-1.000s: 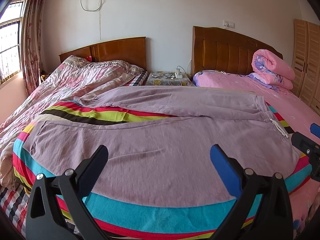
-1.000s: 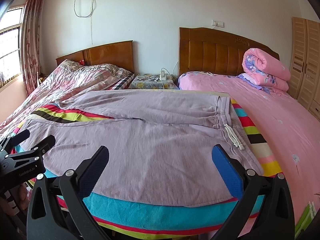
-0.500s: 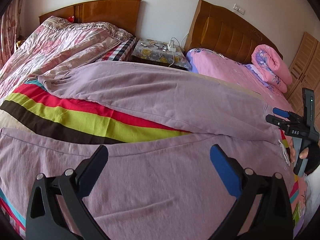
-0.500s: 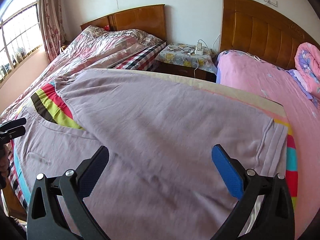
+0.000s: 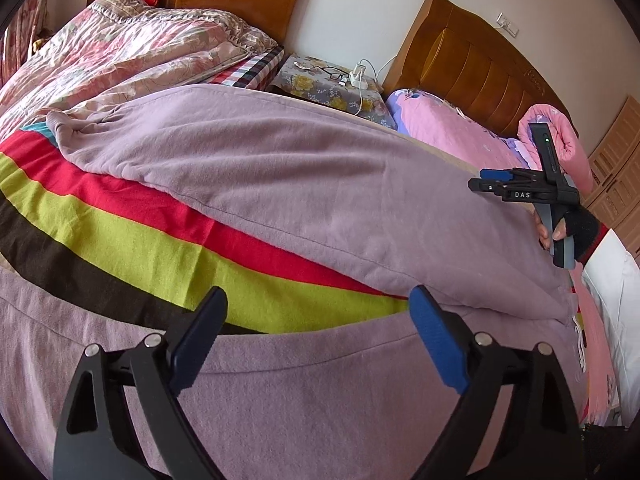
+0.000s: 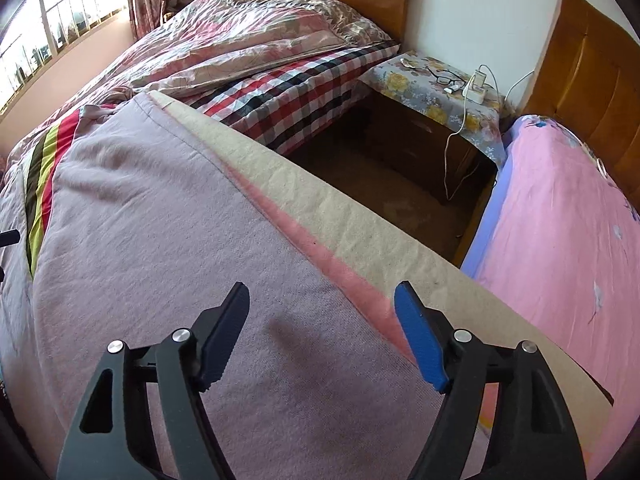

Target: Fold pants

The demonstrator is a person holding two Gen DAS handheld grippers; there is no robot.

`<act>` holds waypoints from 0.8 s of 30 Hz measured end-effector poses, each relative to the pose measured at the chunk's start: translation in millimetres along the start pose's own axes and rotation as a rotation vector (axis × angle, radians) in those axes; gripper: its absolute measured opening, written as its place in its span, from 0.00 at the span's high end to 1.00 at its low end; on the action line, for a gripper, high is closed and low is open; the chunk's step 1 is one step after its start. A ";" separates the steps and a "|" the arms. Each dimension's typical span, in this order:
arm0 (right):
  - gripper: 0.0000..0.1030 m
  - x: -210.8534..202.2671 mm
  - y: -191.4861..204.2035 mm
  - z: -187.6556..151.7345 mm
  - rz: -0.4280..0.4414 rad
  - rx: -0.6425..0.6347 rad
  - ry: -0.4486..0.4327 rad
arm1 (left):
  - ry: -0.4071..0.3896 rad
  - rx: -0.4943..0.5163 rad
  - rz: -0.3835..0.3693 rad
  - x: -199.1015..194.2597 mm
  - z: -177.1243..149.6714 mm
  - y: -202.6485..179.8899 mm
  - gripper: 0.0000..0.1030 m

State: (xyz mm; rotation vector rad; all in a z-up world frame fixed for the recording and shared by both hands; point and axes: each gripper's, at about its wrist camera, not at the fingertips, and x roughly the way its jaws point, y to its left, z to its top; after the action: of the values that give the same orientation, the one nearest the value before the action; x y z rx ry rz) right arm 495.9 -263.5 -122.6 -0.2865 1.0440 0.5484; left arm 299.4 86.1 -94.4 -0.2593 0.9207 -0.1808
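Only from the left wrist: right gripper point(image 5: 486, 180) over pants point(image 5: 320, 184).

Striped blanket point(image 5: 168, 248), floral nightstand point(image 6: 436, 92) (glasses point(image 6: 446, 77) on top), checked sheet point(image 6: 288, 100).

Both wrist views look steeply down, close over the pants point(image 5: 320, 184), sharing the nightstand point(image 6: 436, 92) beyond.

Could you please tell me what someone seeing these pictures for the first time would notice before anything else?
The wide mauve pants spread across the striped blanket fill both views, their two legs parted so that red, lime and brown stripes show between them. The left tongs hang over the near leg, closing with nothing gripped. The right tongs hang over the pants' far edge, also closing on nothing; beyond them stands a floral-covered nightstand between two beds.
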 end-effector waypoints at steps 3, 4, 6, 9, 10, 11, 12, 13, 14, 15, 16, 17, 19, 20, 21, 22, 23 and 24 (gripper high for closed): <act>0.57 -5.5 2.5 -6.4 0.042 0.015 -0.025 | 0.006 -0.020 0.017 0.2 -2.5 3.4 0.08; 0.80 -11.0 7.7 -9.0 0.011 0.014 -0.031 | 0.010 -0.028 0.020 -0.7 -3.8 4.4 0.08; 0.85 -32.9 28.3 -16.3 -0.047 -0.031 -0.075 | 0.005 -0.041 0.016 -7.3 -6.1 4.1 0.08; 0.87 -90.4 80.6 -40.5 -0.152 -0.125 -0.178 | -0.028 -0.031 0.035 -27.5 -11.8 -0.3 0.08; 0.88 -111.9 103.8 -56.0 -0.178 -0.142 -0.223 | -0.043 -0.031 0.040 -35.9 -14.7 -2.0 0.07; 0.88 -133.8 131.2 -76.6 -0.207 -0.165 -0.277 | -0.057 -0.035 0.039 -44.8 -17.7 -2.2 0.07; 0.88 -151.2 161.0 -100.0 -0.222 -0.191 -0.314 | -0.070 -0.040 0.032 -53.8 -21.2 -1.7 0.07; 0.88 -163.4 191.9 -125.8 -0.244 -0.216 -0.338 | -0.084 -0.044 0.025 -63.9 -27.1 -1.5 0.07; 0.88 -171.7 220.2 -153.5 -0.254 -0.219 -0.354 | -0.098 -0.048 0.017 -73.2 -33.4 -0.2 0.05; 0.88 -175.1 242.9 -179.0 -0.238 -0.195 -0.357 | -0.108 -0.054 0.012 -82.0 -40.6 0.4 0.04; 0.88 -172.8 259.2 -201.7 -0.209 -0.159 -0.338 | -0.113 -0.059 0.011 -87.6 -47.6 2.4 0.03; 0.88 -164.7 270.2 -220.9 -0.191 -0.118 -0.303 | -0.109 -0.065 0.010 -91.4 -55.1 4.4 0.03; 0.71 -146.0 282.7 -254.6 -0.166 -0.047 -0.237 | -0.080 -0.077 0.011 -92.5 -67.8 7.7 0.03; 0.67 -143.1 282.9 -268.9 -0.152 0.012 -0.228 | -0.067 -0.075 0.002 -92.3 -74.1 8.5 0.03; 0.54 -145.8 280.9 -280.2 -0.124 0.085 -0.227 | -0.051 -0.065 -0.007 -91.3 -80.2 8.8 0.03; 0.45 -154.0 277.7 -290.8 -0.106 0.163 -0.252 | -0.034 -0.056 -0.005 -90.0 -86.1 8.8 0.03; 0.43 -164.5 272.7 -300.8 -0.090 0.240 -0.294 | -0.022 -0.051 -0.003 -88.9 -90.5 8.6 0.03; 0.43 -176.0 267.3 -311.4 -0.070 0.316 -0.333 | -0.016 -0.054 -0.019 -88.6 -93.5 8.2 0.03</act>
State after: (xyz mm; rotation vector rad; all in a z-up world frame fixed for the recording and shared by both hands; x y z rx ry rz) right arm 50.2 -240.2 -110.3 0.0477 0.7781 0.3458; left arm 172.1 103.9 -83.5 -0.3193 0.9085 -0.1713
